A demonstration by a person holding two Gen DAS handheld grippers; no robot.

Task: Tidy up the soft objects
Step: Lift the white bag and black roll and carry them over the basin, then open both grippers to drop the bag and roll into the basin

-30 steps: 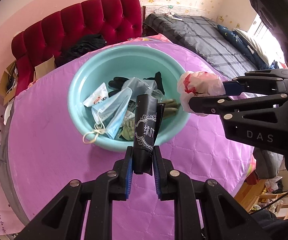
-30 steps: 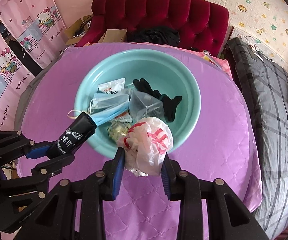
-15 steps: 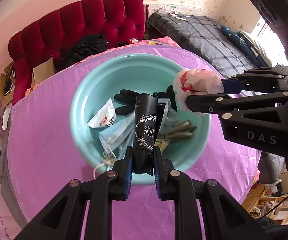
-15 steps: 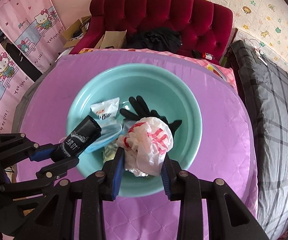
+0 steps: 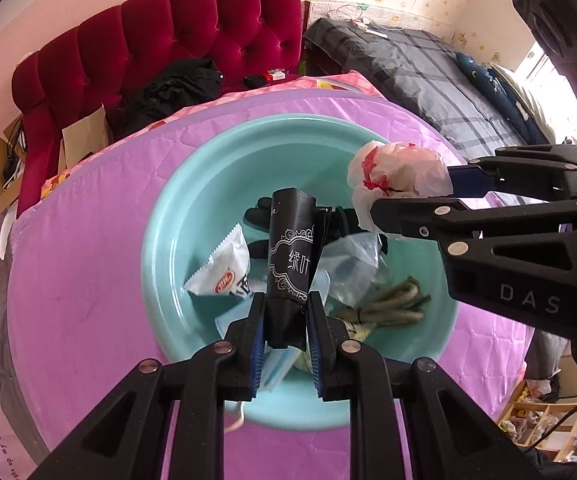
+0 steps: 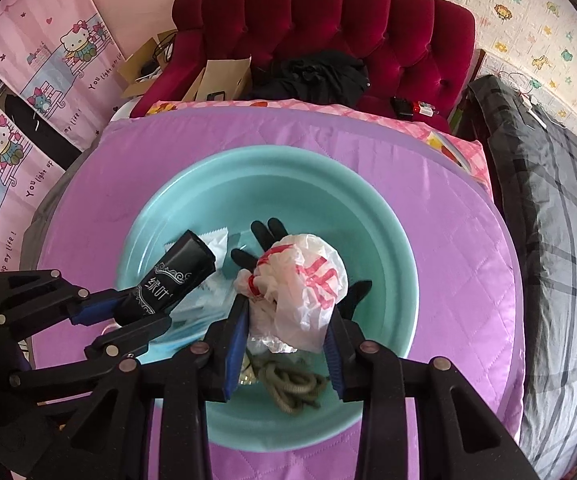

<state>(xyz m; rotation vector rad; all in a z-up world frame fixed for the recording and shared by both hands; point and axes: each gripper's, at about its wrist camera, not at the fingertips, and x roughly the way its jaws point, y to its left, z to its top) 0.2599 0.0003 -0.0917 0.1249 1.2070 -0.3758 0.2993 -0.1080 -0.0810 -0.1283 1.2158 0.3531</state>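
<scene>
A teal basin (image 5: pixel 208 168) (image 6: pixel 368 216) sits on the purple quilted table. My left gripper (image 5: pixel 286 320) (image 6: pixel 144 308) is shut on a black packet (image 5: pixel 290 256) (image 6: pixel 176 276) with a white ornate label, held above the basin's inside. To its right, my right gripper (image 6: pixel 288 316) (image 5: pixel 408 192) is shut on a crumpled white plastic bag (image 6: pixel 304 284) (image 5: pixel 396 168) with red print, also over the basin. Lying in the basin are a black glove (image 6: pixel 264 232), a white snack sachet (image 5: pixel 224 268), a blue face mask (image 6: pixel 200 312), a clear plastic bag (image 5: pixel 352 264) and an olive cord (image 6: pixel 292 388).
The purple table cover (image 5: pixel 80 264) rings the basin on all sides. Behind the table stands a red tufted sofa (image 5: pixel 192 28) with dark clothes and cardboard on it. A bed with a grey plaid cover (image 5: pixel 428 80) lies to the right.
Both grippers have moved forward from the basin's near rim to above its inside, each keeping its hold. The basin now looks larger and closer beneath them.
</scene>
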